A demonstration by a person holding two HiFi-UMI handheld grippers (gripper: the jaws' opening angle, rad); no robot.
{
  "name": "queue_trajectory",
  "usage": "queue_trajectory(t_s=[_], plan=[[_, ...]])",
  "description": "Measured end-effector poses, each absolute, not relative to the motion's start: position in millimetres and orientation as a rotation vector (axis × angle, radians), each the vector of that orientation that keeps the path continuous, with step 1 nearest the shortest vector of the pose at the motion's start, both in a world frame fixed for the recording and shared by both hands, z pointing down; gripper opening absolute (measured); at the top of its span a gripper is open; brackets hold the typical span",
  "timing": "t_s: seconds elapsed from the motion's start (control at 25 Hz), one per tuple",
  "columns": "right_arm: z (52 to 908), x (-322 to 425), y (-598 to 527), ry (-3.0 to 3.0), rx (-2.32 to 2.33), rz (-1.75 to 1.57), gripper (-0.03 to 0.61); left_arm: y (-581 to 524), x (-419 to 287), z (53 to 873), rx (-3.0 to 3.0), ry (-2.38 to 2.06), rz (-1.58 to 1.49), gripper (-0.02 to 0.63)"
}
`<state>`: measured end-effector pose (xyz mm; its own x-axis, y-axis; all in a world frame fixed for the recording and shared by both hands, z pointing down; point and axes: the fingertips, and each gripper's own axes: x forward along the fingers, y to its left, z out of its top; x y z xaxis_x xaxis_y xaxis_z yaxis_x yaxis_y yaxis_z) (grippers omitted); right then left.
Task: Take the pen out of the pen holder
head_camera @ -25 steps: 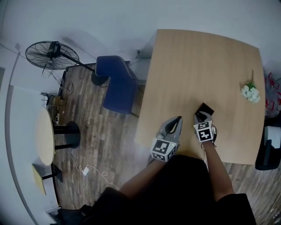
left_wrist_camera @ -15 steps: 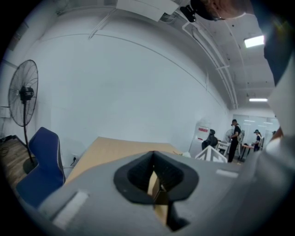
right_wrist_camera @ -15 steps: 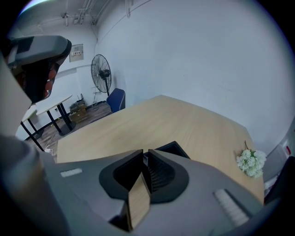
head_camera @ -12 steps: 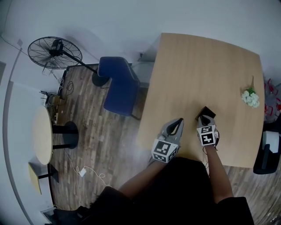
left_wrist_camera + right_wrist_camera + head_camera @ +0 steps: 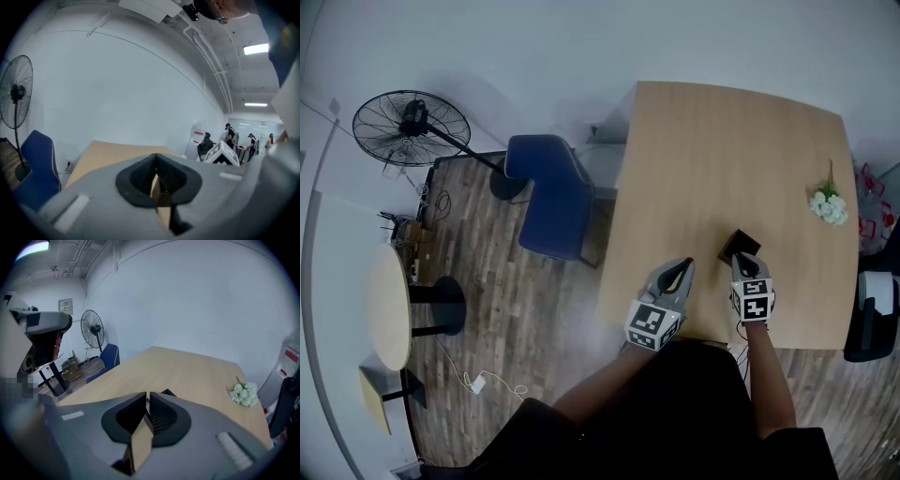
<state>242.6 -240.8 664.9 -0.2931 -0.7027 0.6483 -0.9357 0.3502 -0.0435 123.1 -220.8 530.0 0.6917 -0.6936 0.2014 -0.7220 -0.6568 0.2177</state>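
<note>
A small black pen holder (image 5: 739, 246) stands on the wooden table (image 5: 722, 141) near its front edge. No pen shows in any view. My right gripper (image 5: 741, 263) is just in front of the holder, its tips almost at it, jaws together with nothing between them. In the right gripper view only a dark corner of the pen holder (image 5: 167, 392) peeks past the shut right gripper (image 5: 146, 397). My left gripper (image 5: 683, 265) hovers at the table's front edge, left of the holder, also shut and empty. The left gripper (image 5: 156, 157) points along the table.
White flowers (image 5: 827, 206) lie at the table's right edge, the same flowers (image 5: 243, 393) showing far right in the right gripper view. A blue chair (image 5: 553, 197) stands left of the table, with a floor fan (image 5: 411, 122) and a round side table (image 5: 389, 305) beyond.
My right gripper has drawn back a little toward the person, off the pen holder's top. The left gripper has hardly moved. The head camera shifted slightly.
</note>
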Motion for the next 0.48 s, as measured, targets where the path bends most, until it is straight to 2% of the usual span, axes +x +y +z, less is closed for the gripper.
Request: queue_trajectory(t_s=[0.48], plan=[[572.9,223.0,-226.2,-2.146,1.694,0.475,0.025,-213.6,64.5,518.8,2.641,-1.074,0.098,0.003]])
